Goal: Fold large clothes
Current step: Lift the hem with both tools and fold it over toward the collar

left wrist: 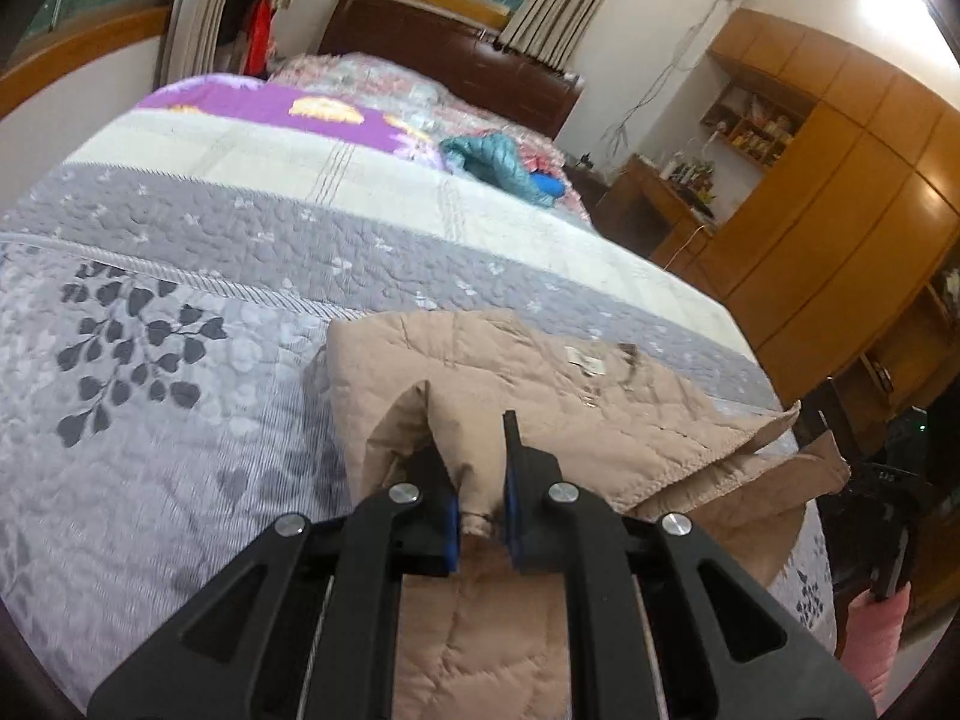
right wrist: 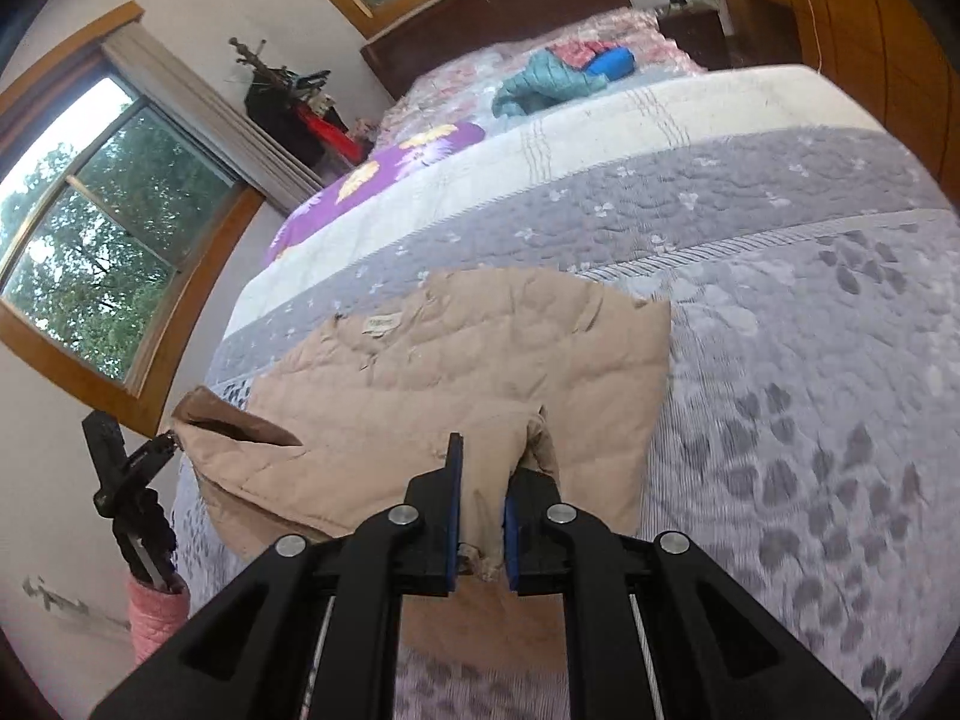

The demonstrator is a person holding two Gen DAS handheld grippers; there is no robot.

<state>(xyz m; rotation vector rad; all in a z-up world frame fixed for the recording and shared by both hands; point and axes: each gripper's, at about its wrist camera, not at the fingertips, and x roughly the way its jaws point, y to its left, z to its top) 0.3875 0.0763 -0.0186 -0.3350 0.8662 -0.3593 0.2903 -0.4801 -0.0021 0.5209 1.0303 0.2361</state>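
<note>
A beige quilted jacket (left wrist: 510, 360) lies partly on the bed, lining up, with a white label near its collar. In the left wrist view my left gripper (left wrist: 474, 456) is shut on a bunched fold of the jacket, lifted off the quilt. The right wrist view shows my right gripper (right wrist: 489, 468) shut on another bunched fold of the same jacket (right wrist: 480, 348). Each gripper shows in the other's view at the jacket's far corner: the right one (left wrist: 882, 528) and the left one (right wrist: 132, 480), both above a pink sleeve.
A grey floral quilt (left wrist: 180, 360) covers the bed. A teal garment (left wrist: 498, 162) and a blue item lie near the brown headboard (left wrist: 450, 54). Wooden wardrobes (left wrist: 840, 210) and a desk stand on one side, a window (right wrist: 90, 228) and wall on the other.
</note>
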